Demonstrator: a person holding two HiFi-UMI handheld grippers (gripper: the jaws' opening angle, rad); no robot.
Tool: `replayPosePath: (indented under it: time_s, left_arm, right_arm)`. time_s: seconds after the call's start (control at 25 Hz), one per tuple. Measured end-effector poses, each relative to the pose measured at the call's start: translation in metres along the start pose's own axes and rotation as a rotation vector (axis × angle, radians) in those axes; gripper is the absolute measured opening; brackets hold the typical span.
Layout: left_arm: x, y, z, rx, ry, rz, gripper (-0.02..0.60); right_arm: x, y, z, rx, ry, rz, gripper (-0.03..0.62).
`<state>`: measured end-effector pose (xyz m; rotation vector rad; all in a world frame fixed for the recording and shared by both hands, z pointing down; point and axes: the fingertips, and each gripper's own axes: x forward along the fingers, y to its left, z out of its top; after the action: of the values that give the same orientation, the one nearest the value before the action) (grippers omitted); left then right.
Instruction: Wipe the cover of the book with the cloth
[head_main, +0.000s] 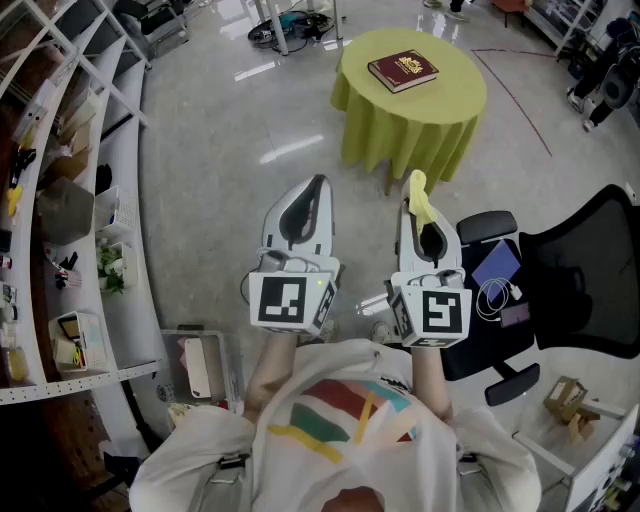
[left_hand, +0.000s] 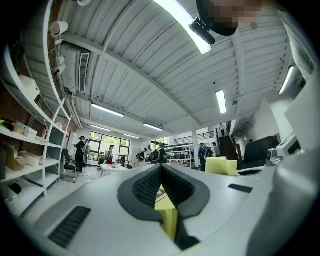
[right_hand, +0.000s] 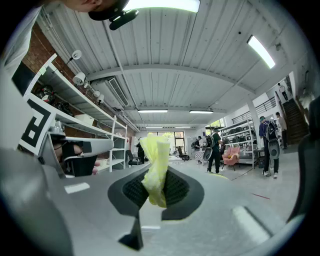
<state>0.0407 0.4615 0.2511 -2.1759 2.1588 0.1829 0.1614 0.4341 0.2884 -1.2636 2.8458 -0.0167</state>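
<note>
A dark red book (head_main: 403, 70) lies on a round table under a yellow-green tablecloth (head_main: 440, 125), well ahead of both grippers. My right gripper (head_main: 412, 192) is shut on a crumpled yellow cloth (head_main: 420, 198), which sticks up out of its jaws. In the right gripper view, the cloth (right_hand: 155, 165) is pinched between the dark pads. My left gripper (head_main: 318, 184) is held beside it, shut and holding nothing. In the left gripper view, its jaws meet at the tip (left_hand: 161, 168), and the yellow cloth (left_hand: 223, 166) shows to the right.
White shelving (head_main: 70, 190) full of small items runs along the left. A black office chair (head_main: 590, 270) and a stool with a blue notebook (head_main: 497, 265) and a cable stand at the right. Grey floor lies between me and the table. Several people stand far off in the hall.
</note>
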Motion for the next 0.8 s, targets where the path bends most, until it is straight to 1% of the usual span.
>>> replayPosePath:
  time_s: [0.12, 0.28, 0.44, 0.56, 0.68, 0.8]
  left_arm:
    - [-0.001, 0.000, 0.004, -0.015, 0.001, -0.011, 0.015]
    - [-0.003, 0.006, 0.006, -0.031, -0.002, -0.027, 0.015]
    - [-0.006, 0.020, 0.007, -0.039, -0.010, -0.038, 0.015]
    - [-0.009, 0.039, 0.007, -0.035, -0.013, -0.041, 0.015]
    - [-0.018, 0.067, 0.001, -0.012, 0.017, -0.031, 0.015]
    - [-0.024, 0.097, 0.003, -0.025, 0.015, -0.017, 0.015]
  right_arm:
    - [0.001, 0.000, -0.002, 0.002, 0.011, -0.020, 0.029]
    - [0.007, 0.006, -0.005, -0.025, 0.036, -0.035, 0.029]
    - [0.014, 0.012, -0.012, 0.002, 0.053, -0.050, 0.029]
    - [0.022, 0.022, -0.013, -0.008, 0.038, -0.056, 0.029]
    - [0.025, 0.036, -0.007, -0.019, -0.014, -0.061, 0.029]
    - [0.029, 0.042, 0.000, -0.083, -0.013, -0.096, 0.029]
